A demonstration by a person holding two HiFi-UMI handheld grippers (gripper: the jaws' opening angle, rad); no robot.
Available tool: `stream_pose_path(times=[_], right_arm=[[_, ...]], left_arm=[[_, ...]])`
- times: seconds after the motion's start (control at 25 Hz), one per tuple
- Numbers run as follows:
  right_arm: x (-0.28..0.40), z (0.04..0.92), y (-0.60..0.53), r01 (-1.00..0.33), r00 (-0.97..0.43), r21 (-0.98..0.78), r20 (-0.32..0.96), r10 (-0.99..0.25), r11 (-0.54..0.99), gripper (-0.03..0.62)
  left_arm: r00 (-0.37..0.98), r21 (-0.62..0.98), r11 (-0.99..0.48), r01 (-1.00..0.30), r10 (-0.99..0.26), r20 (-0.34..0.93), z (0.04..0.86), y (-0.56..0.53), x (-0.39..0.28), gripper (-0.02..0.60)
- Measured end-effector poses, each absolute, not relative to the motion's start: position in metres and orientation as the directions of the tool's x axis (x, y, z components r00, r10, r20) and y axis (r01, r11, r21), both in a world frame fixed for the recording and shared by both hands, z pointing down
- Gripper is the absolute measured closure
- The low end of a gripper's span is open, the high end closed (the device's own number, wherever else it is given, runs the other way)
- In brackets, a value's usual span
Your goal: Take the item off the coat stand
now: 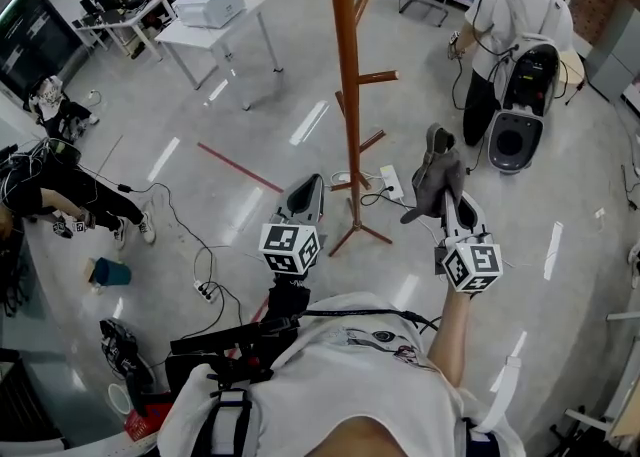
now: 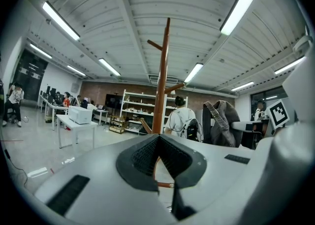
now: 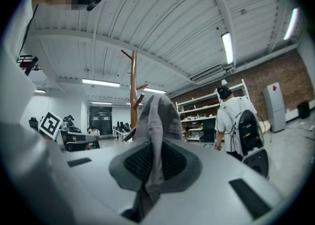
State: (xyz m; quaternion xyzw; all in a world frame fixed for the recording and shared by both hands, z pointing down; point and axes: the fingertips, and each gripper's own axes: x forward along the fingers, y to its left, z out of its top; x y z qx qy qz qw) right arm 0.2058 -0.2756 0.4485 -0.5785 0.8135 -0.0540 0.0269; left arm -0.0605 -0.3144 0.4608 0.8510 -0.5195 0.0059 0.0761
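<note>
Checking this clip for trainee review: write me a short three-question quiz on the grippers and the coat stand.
1. True or false: the left gripper holds the grey cloth item.
2. The right gripper is: A open and empty; B shut on the grey cloth item; C clamped on the coat stand.
3. Fill in: in the head view, the grey cloth item is ___ the coat stand's pegs (on / clear of).
Key: 1 false; 2 B; 3 clear of.

White table (image 1: 185, 35), printer (image 1: 210, 3), floor power strip (image 1: 392, 183)
</note>
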Motion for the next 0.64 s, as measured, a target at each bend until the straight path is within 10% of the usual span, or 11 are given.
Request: stream_pose_path(times=[0.64], right_arm=[[0.2077,0.4573,-0.2766,-0.942,-0.318,-0.118,0.027,-0.948,0.313,0.574]], left_arm=[[0.482,0.111,-0.472,-0.875,-0.87,0.099,0.4685,-0.3184,-0.0537,0.588]])
